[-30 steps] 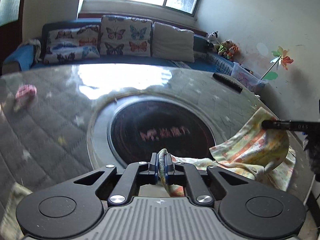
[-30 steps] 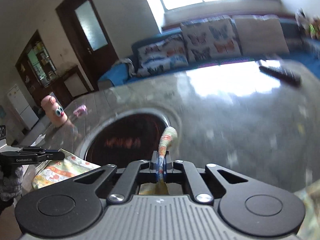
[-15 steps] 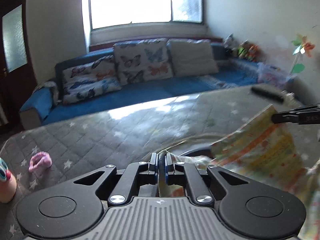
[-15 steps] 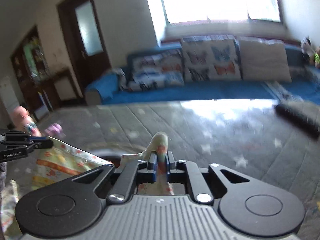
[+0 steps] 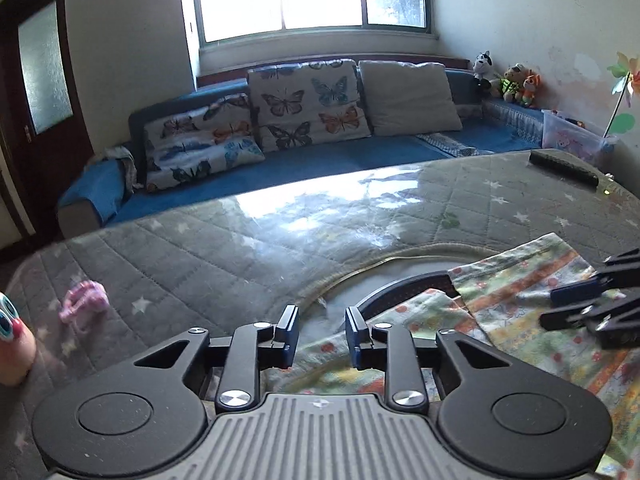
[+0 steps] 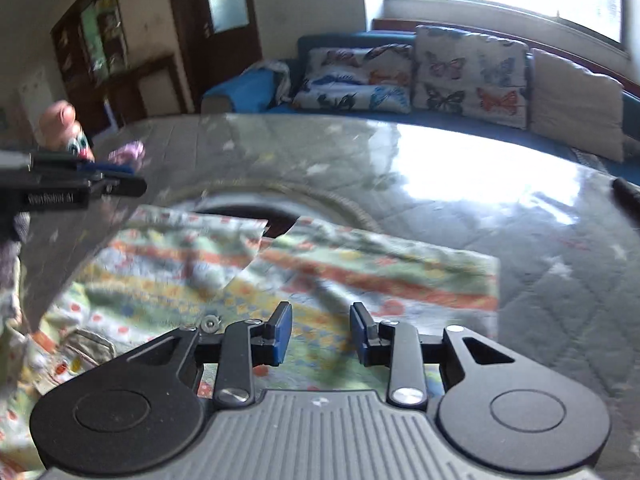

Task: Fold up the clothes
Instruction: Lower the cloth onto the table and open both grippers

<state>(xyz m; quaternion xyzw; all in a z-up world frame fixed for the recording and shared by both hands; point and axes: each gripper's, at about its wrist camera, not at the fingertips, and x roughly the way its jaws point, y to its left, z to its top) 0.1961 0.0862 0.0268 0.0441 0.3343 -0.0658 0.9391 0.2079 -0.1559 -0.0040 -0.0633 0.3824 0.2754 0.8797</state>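
Note:
A patterned garment (image 5: pixel 516 312) in yellow, green and orange lies spread flat on the table, its two leg-like parts pointing away from me (image 6: pixel 360 272). My left gripper (image 5: pixel 322 330) hovers open over its left part with nothing between the blue pads. My right gripper (image 6: pixel 320 330) is open too, low above the cloth's near half. The right gripper's fingers (image 5: pixel 592 304) show at the right edge of the left wrist view. In the right wrist view the left gripper's fingers (image 6: pixel 80 184) reach in from the left.
The round table (image 5: pixel 280 248) has a grey quilted star cover under glossy film and a dark round inset (image 5: pixel 404 288). A pink scrap (image 5: pixel 82 306), a pink toy (image 5: pixel 12 340) and a black remote (image 5: pixel 564 168) lie on it. A blue sofa (image 5: pixel 304 152) with cushions stands behind.
Both grippers were shut on cloth corners, lifting them up and forward. Now both have opened and let go, and the garment lies flat on the table.

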